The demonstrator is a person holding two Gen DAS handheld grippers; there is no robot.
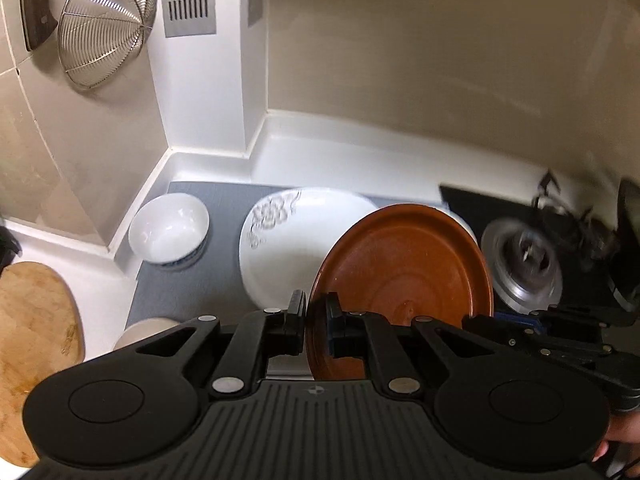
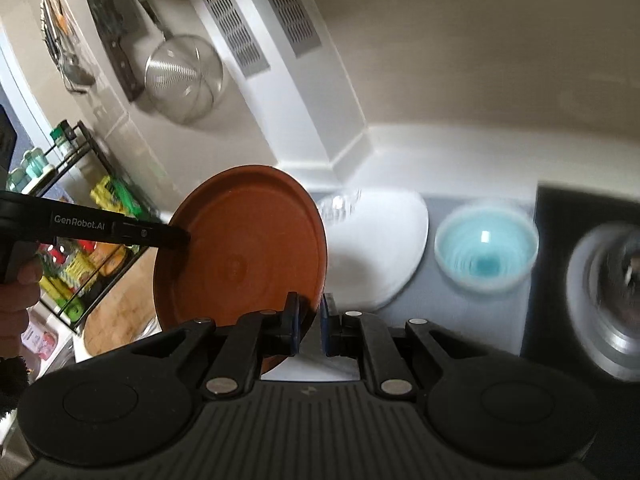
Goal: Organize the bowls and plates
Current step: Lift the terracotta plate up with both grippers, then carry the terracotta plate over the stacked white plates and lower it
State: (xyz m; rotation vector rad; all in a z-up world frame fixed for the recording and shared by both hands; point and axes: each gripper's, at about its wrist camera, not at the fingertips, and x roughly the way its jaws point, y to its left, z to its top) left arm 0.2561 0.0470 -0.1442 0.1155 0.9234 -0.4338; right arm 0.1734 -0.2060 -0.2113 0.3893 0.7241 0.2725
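Observation:
A brown plate (image 1: pixel 404 264) is held on edge, tilted, above the grey mat (image 1: pixel 224 200). My left gripper (image 1: pixel 316 320) is shut on its near rim. In the right wrist view my right gripper (image 2: pixel 310 322) is shut on the rim of the same brown plate (image 2: pixel 244 248), and the left gripper's fingers (image 2: pixel 168 236) clamp its far-left edge. A large white patterned plate (image 1: pixel 288 240) lies on the mat behind it and shows again in the right wrist view (image 2: pixel 384 248). A white bowl (image 1: pixel 170 230) sits at the mat's left. A light blue bowl (image 2: pixel 486 252) sits at its right.
A stove burner (image 1: pixel 524 264) lies right of the mat. A wooden board (image 1: pixel 36 320) lies at the left. A beige cup (image 1: pixel 144 332) stands near the left gripper. A wire strainer (image 1: pixel 104 24) and cleaver hang on the wall. A spice rack (image 2: pixel 80 208) stands at left.

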